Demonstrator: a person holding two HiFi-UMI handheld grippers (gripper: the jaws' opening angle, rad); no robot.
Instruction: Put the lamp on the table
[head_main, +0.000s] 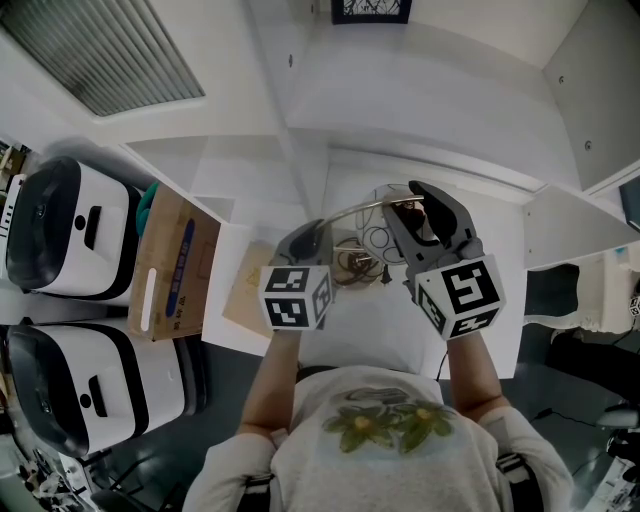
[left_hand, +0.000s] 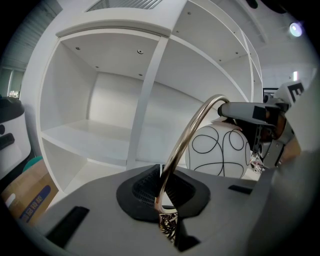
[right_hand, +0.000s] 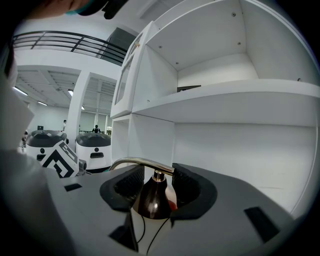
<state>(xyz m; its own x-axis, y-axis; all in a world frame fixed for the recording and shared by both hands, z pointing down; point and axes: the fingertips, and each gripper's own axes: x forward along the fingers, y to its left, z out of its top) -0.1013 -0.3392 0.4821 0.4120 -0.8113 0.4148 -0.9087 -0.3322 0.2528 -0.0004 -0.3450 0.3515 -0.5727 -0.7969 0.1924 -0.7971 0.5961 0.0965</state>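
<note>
Straight ahead of both grippers: a white shelf (left_hand: 90, 130) with open bays (nothing seen inside). Below the grippers: the white bench (head_main: 390, 345), bare underneath and back toward the body. Off the outer side of the left gripper (left_hand: 167, 189), past the bench edge: a cardboard box (head_main: 170, 265).

Between the two grippers: the lamp (head_main: 372, 238), held over the far half of the bench, close to the shelf foot. Cannot tell whether resting on the bench or hanging just above it.

Left gripper clamped on the low end of the curved metal arm (left_hand: 187, 137), just above a patterned base piece. Right gripper (right_hand: 154, 182) closed round the dark cap (right_hand: 149, 197) at the joint of arm and globe (left_hand: 220, 149).

Long axis therefore across the body: rising from the left gripper, arching over, dropping at the right one. Globe hanging below the right gripper and to the right of the left one.

For the set-down, as a judgement: straight down, base end first (left gripper nearer that end). Room enough below and toward the body. Tight only ahead, at the shelf upright and ledge, and sideways at the bench edge beyond the left gripper. Best lowered with both grippers together; otherwise a likely twist at the cap.
</note>
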